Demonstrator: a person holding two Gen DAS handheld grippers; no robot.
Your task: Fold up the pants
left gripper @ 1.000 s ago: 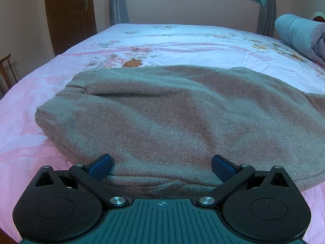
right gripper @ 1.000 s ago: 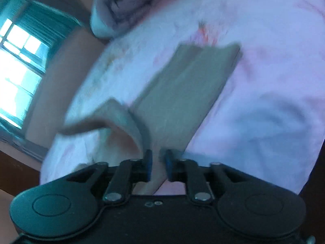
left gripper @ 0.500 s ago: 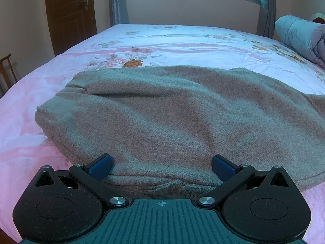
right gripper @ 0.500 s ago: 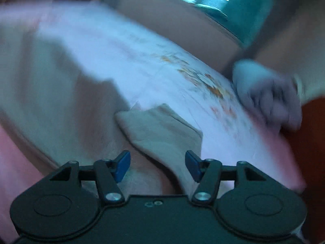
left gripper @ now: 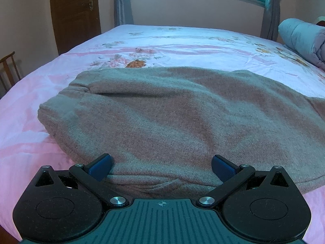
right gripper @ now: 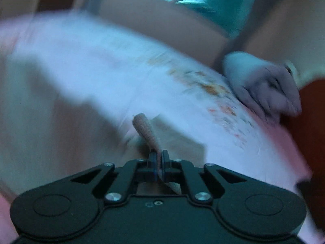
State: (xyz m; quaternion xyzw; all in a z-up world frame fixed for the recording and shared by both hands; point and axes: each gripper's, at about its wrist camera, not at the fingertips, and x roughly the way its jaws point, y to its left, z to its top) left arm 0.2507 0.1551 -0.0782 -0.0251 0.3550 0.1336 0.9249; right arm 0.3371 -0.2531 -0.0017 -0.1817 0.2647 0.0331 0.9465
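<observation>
The brown-grey fleece pants (left gripper: 172,118) lie spread across the near part of the bed, waistband toward the left. My left gripper (left gripper: 161,167) is open, its blue pads either side of the pants' near edge, resting low against the cloth. In the blurred right wrist view, my right gripper (right gripper: 159,158) is shut on a fold of the pants' leg end (right gripper: 146,130), which sticks up from between the pads above the bed.
The bed has a pink and white floral sheet (left gripper: 182,42). A rolled grey-blue quilt (left gripper: 300,38) lies at the far right; it also shows in the right wrist view (right gripper: 262,85). A brown door (left gripper: 75,14) and a wooden chair (left gripper: 8,69) stand left.
My right gripper, open half a second ago, has closed on the leg end and is moving with it. The left gripper has stayed open in place.
</observation>
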